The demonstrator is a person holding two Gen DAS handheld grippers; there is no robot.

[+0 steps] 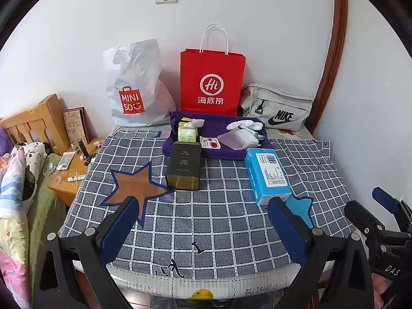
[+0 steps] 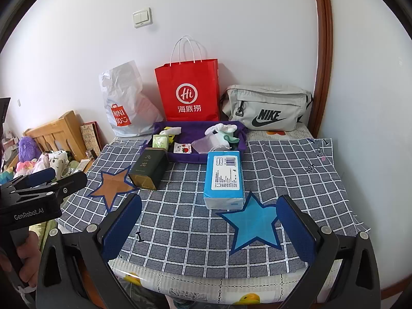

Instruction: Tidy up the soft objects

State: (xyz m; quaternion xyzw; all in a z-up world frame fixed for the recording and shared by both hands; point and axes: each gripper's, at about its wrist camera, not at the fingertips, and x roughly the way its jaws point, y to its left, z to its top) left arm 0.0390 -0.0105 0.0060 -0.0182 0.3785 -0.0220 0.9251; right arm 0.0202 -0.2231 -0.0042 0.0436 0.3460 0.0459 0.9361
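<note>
Soft items in purple tray [image 2: 180, 157], tissue pack [image 2: 224, 180] and tin [image 2: 148, 171] outside on table [image 2: 296, 170].
Socks [image 2: 224, 128], pouch [image 2: 206, 143] lie inside; sorted or pending, unclear. Left gripper [image 1: 203, 228], right gripper [image 2: 208, 228] jaws wide, empty.

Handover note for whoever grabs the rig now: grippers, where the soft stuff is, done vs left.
Left gripper: open, empty, hovering over the near edge of the checked cloth.
Right gripper: open, empty, hovering beside the blue star.
Purple tray at the back holds white socks, a sheer pouch, green packets and a small sachet.
Tissue pack lies on the cloth just in front of the tray, by the blue star.
Dark tin stands against the tray's front, near the brown star.
Done vs left: cannot tell; this layout fits both a tray waiting to be emptied and one just filled.
</note>
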